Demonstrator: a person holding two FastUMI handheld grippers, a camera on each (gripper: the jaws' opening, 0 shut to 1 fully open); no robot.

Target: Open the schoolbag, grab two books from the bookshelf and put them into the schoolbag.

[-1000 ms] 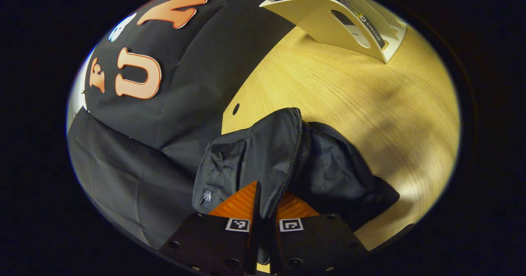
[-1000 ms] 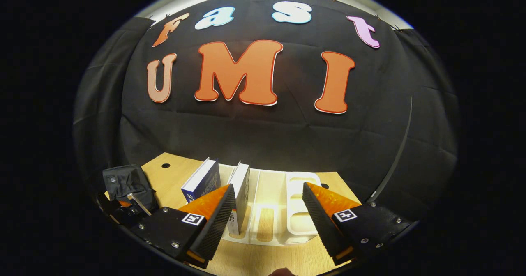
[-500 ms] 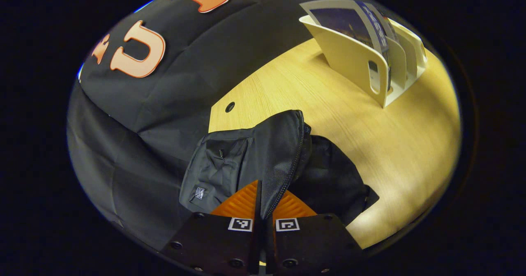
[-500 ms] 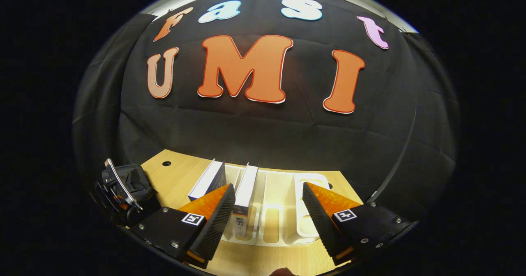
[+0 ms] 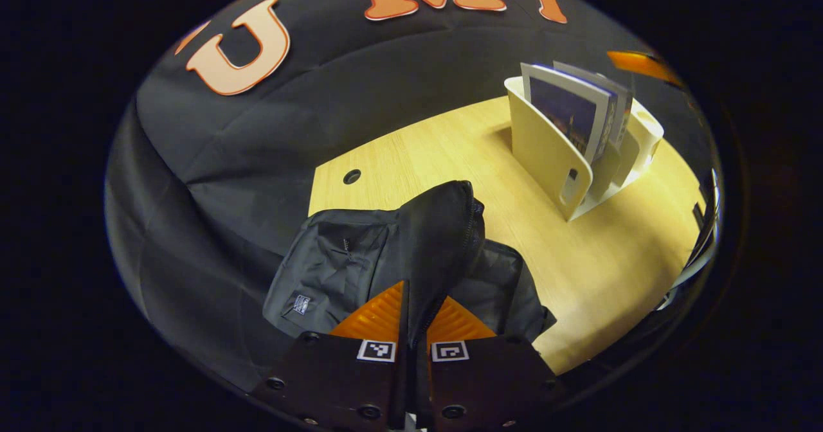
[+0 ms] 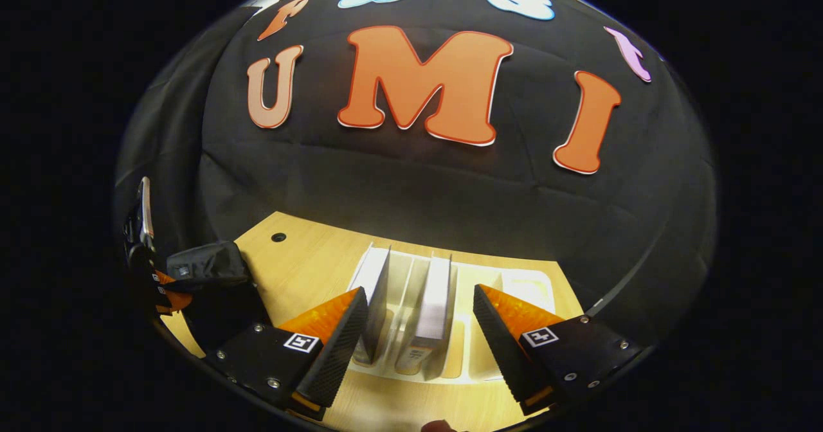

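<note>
Left gripper view shows the left hand-held gripper (image 5: 413, 313) closed on a raised fold of the schoolbag (image 5: 360, 258), both ribbed fingers pressing the black woven fabric beside its zipper (image 5: 474, 226). The soft, crumpled schoolbag lies near the worktop's (image 5: 598, 271) left edge, close to the round cable hole (image 5: 352, 176) at the back corner. The worktop is pale wood with a fine grain. The cream plastic bookshelf (image 5: 546, 152), with curved dividers, stands toward the back edge and holds two books (image 5: 569, 114) upright. In the right gripper view the right hand-held gripper (image 6: 421, 326) is open, its fingers apart above the bookshelf (image 6: 488, 371), with one book (image 6: 432, 303) standing between them.
</note>
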